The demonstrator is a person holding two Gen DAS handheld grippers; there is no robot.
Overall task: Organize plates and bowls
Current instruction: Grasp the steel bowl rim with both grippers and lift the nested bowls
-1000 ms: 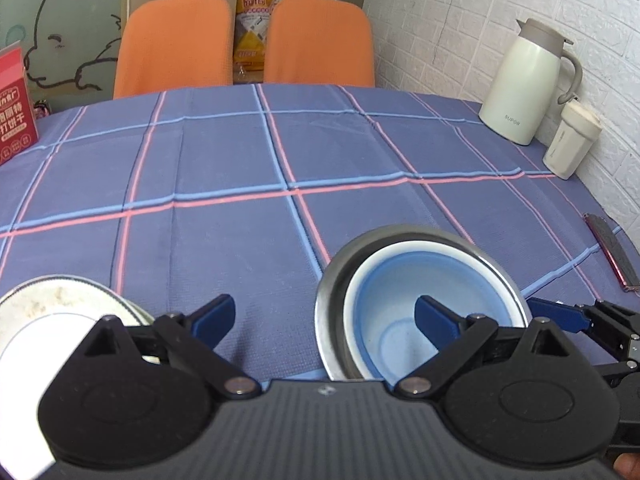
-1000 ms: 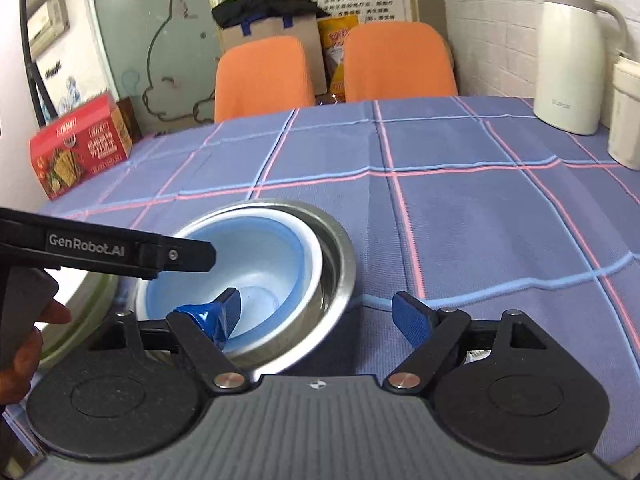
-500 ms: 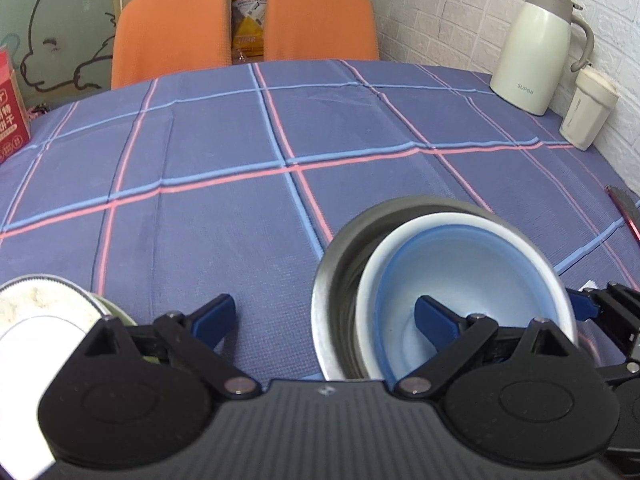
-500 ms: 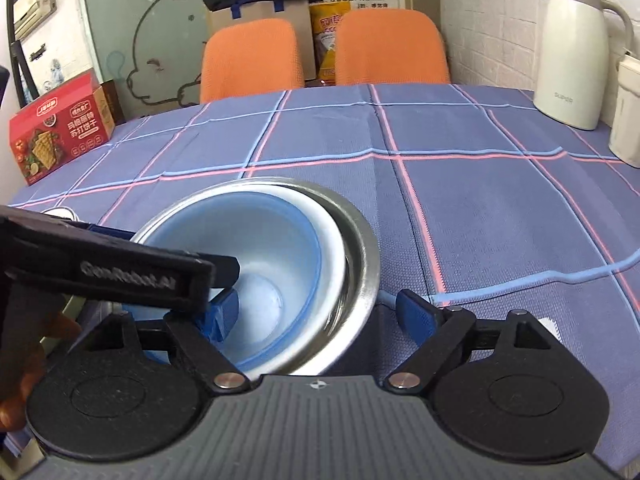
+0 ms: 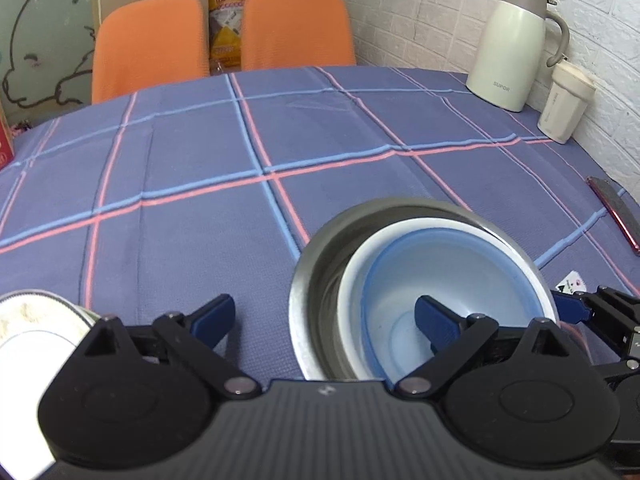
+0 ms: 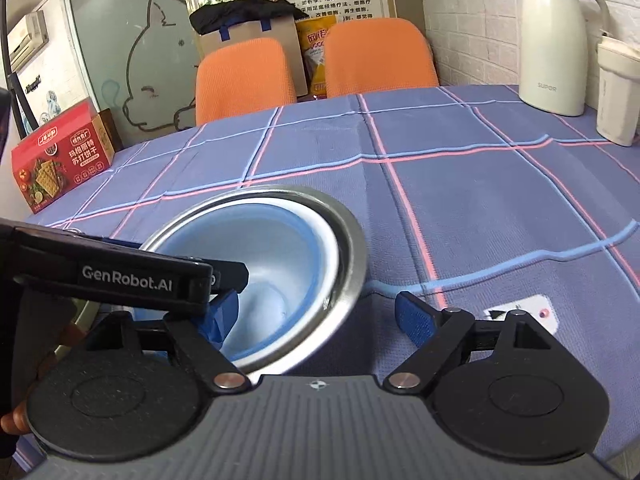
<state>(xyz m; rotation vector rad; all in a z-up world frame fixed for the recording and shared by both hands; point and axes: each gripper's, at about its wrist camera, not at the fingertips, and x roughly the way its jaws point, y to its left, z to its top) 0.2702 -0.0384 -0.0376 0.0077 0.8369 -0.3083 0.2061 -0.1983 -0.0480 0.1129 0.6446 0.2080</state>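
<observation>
At the bottom of the left wrist view, the left gripper (image 5: 324, 320) stands with its blue-padded fingers wide apart, one pad over the bare cloth and the other inside the blue bowl (image 5: 448, 280). That blue bowl sits tilted inside a steel bowl (image 5: 316, 276), low and right of centre, with a white rim showing between the two; nothing lies in it. At the lower left edge a white plate (image 5: 28, 328) with crumbly pale marks peeks out.

In the right wrist view the right gripper (image 6: 316, 314) is also spread open, its left pad dipped inside the blue bowl (image 6: 280, 256) and its right pad outside the steel bowl (image 6: 352, 256), so the rims lie between them without being pinched. The other gripper's black arm crosses the lower left, marked "GenRobot.AI".

Further up lies the blue tablecloth (image 6: 460, 184) with pink and light-blue lines. At the left edge stands a red cracker box (image 6: 60, 152) with Chinese writing. At the upper right stand a cream jug (image 6: 556, 40) marked "SUPOR" and a pale lidded cup (image 6: 618, 92). Beyond the table are two orange chairs (image 6: 244, 76), a cardboard box and a wall poster in Chinese.
</observation>
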